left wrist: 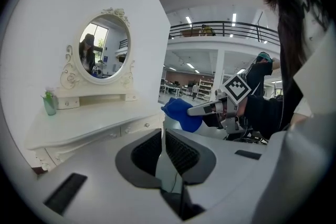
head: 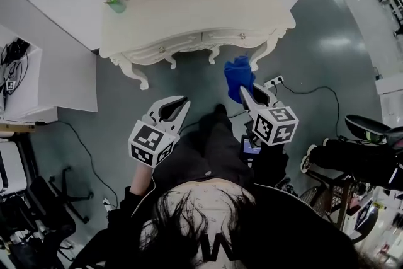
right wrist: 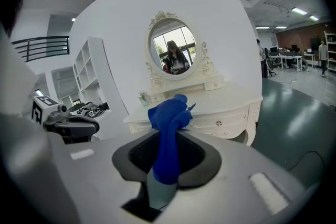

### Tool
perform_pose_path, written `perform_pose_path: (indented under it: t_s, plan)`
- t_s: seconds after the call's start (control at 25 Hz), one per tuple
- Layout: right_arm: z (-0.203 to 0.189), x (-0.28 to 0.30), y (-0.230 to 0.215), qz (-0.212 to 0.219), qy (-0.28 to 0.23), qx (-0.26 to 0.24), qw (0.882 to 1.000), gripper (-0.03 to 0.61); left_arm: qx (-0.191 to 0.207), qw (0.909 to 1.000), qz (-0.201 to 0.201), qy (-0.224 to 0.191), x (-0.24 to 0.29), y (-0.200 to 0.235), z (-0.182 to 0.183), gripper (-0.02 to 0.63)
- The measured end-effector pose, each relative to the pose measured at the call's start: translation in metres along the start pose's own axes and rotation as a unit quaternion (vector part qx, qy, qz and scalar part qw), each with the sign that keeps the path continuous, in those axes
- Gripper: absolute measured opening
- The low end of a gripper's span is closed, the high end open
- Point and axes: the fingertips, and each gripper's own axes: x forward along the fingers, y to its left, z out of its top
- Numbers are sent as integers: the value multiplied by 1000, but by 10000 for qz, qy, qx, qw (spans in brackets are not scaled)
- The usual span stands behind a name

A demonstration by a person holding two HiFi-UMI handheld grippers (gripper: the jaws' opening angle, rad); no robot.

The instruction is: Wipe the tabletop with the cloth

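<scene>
Blue cloth (right wrist: 169, 113) clamped between right gripper (right wrist: 167, 150) jaws.

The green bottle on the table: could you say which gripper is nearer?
Left. The green bottle is left of the left gripper; the right gripper, holding the cloth, is farther right.

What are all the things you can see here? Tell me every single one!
dressing table: one, cream white, against the wall ahead of the person
mirror: one, oval with a white frame, at the back of the table
bottle: one, small and green, on the table's left end in the head view
power strip: one, white, on the floor by the table's right leg
cloth: one, blue, hanging from the right gripper
left gripper: one, white, jaws together, holding nothing
right gripper: one, white, clamped on the cloth
</scene>
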Motion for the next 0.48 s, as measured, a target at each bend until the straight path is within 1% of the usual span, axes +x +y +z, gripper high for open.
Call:
perform_pose_path:
  t_s: [0.24, 0.48]
  plan:
    - [-24, -22, 15, 0, 5, 33, 10000, 89, 70, 9995, -286, 86, -4, -26, -20, 3]
    - [-37, -32, 23, -48, 20, 55, 10000, 89, 152, 9989, -427, 96, -10, -36, -25, 2]
